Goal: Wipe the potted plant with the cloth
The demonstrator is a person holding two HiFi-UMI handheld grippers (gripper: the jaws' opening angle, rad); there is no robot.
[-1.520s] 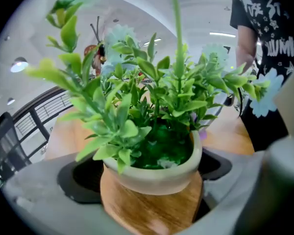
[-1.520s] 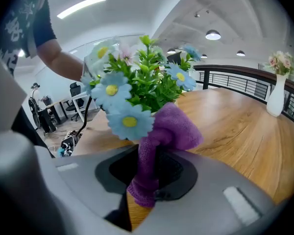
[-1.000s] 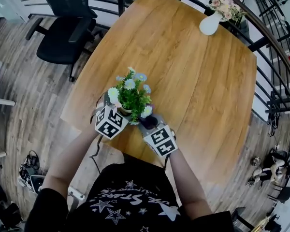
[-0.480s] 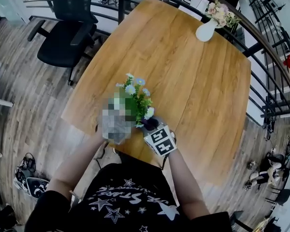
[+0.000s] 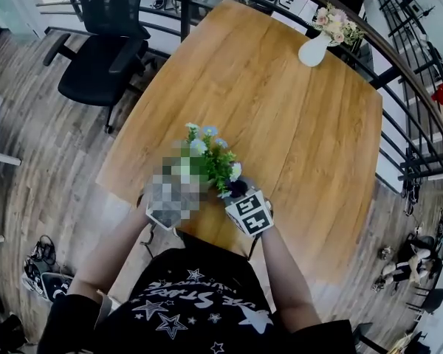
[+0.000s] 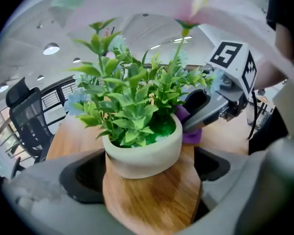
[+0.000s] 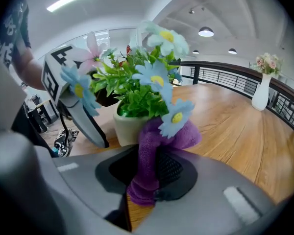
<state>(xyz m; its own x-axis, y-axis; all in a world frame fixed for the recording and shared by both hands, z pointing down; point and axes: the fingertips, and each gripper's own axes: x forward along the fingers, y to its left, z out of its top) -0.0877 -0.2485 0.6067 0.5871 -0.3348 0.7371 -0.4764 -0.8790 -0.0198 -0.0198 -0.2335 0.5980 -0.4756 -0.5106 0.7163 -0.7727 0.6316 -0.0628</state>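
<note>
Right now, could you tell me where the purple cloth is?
The purple cloth is pinched in the right gripper's jaws, low centre in the right gripper view, beside the potted plant.

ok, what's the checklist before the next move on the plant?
1. cloth pinched in right gripper: ok.
2. cloth at the rim of the pot: ok.
3. left gripper straddles the pot, fingers apart; firm hold: cannot tell.
4. pot upright on table: ok.
5. white vase at the far corner, clear of the work: ok.
</note>
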